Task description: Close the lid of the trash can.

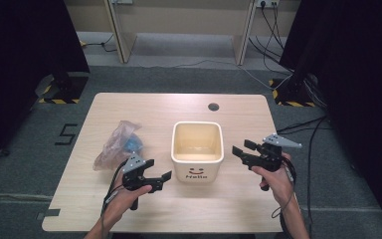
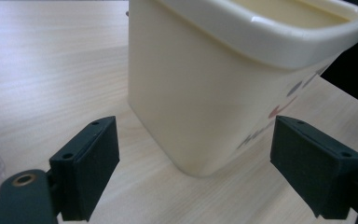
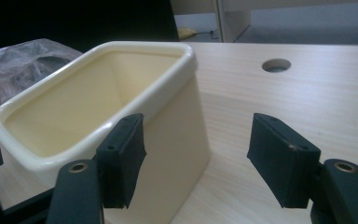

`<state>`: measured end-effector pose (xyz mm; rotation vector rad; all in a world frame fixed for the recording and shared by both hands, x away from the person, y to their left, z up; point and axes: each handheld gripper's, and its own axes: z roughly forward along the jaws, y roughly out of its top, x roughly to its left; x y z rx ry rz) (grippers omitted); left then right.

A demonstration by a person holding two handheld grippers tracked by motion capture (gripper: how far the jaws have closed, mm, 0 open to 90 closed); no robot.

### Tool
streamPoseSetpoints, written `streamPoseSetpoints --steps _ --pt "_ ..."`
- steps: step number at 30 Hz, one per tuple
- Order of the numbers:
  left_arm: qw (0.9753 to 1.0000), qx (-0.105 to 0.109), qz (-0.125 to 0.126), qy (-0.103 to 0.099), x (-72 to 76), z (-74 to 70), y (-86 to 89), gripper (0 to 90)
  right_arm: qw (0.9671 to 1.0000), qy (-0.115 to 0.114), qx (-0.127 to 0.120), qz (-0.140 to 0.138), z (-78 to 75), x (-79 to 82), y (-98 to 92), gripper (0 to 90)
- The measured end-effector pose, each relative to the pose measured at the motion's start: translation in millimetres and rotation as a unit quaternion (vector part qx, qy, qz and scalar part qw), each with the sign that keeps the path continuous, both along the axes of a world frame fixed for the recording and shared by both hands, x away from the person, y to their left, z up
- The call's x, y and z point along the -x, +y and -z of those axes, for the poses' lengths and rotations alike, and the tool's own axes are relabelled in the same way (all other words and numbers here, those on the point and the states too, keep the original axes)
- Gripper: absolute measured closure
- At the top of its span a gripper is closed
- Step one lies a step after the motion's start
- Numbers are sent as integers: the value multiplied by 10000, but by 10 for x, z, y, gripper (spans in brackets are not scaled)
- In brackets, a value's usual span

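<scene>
Both jaw pairs stand wide and empty. The tub [image 1: 197,150] rests on the tabletop [image 1: 238,199] between left hand-held gripper [image 1: 163,180] and right hand-held gripper [image 1: 240,148]. Nothing gripped yet; grasp remains, judging by position.

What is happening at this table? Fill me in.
A person holds a gripper in each hand on either side of a cream tub in the middle of the table. The left gripper and the right gripper are both open and hold nothing. A crumpled plastic bag lies untouched to the left.
</scene>
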<state>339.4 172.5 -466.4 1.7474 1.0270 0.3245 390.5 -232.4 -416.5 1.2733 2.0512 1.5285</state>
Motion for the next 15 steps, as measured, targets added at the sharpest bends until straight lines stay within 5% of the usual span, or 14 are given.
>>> streamPoseSetpoints --steps 15 --pt "9997 -254 24 43 9 274 57 149 9985 385 394 72 261 32 -25 270"
